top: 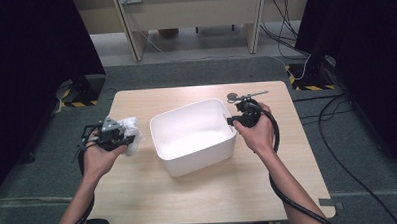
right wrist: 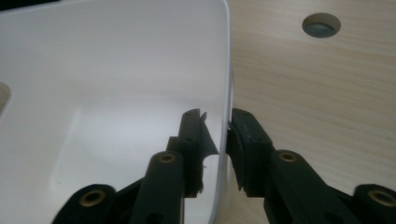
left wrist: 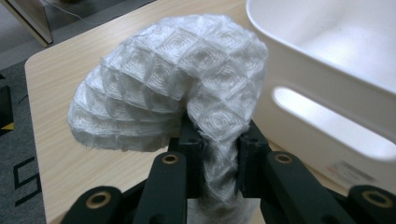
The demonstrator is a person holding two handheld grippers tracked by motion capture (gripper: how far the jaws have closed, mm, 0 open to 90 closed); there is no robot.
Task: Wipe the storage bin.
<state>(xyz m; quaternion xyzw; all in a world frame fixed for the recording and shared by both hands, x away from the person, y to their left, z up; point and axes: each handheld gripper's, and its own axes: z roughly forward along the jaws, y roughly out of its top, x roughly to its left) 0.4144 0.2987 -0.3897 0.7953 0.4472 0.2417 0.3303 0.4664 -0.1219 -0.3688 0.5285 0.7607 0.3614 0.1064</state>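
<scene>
Our left gripper pinches the white cloth just beside the white bin, whose wall our right gripper straddles, jaws nearly clamped; dropping it in remains.

The left gripper, held in the left hand near the desk's left edge, is clamped tight on a white cloth. The right gripper, in the right hand, straddles the bin's wall, one jaw on each side.
</scene>
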